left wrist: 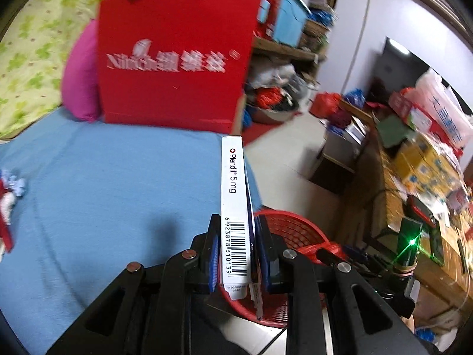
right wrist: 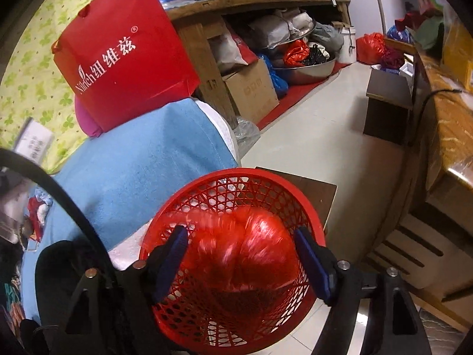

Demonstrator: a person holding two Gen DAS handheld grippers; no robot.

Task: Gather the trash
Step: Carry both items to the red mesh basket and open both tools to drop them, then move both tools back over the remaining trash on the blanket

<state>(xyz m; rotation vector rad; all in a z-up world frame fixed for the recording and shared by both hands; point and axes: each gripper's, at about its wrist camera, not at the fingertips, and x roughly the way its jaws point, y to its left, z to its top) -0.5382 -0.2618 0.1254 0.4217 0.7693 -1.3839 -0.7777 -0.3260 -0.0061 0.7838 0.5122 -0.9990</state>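
Observation:
My left gripper (left wrist: 238, 233) is shut on a white Plendil medicine box (left wrist: 233, 195), held upright over the edge of the blue bed, just above and left of the red mesh basket (left wrist: 295, 230). My right gripper (right wrist: 241, 242) is open above the same red basket (right wrist: 236, 195). A crumpled red plastic bag (right wrist: 245, 251) sits blurred between its fingers, over the basket; no pad visibly touches it.
A red paper gift bag (left wrist: 177, 59) stands on the blue bed (left wrist: 118, 192) against a pink pillow (left wrist: 79, 80). A small red-and-white wrapper (left wrist: 7, 204) lies at the bed's left. Cluttered shelves (right wrist: 251, 0), a cardboard box (right wrist: 251, 88) and a wooden counter (right wrist: 443, 124) border the white floor.

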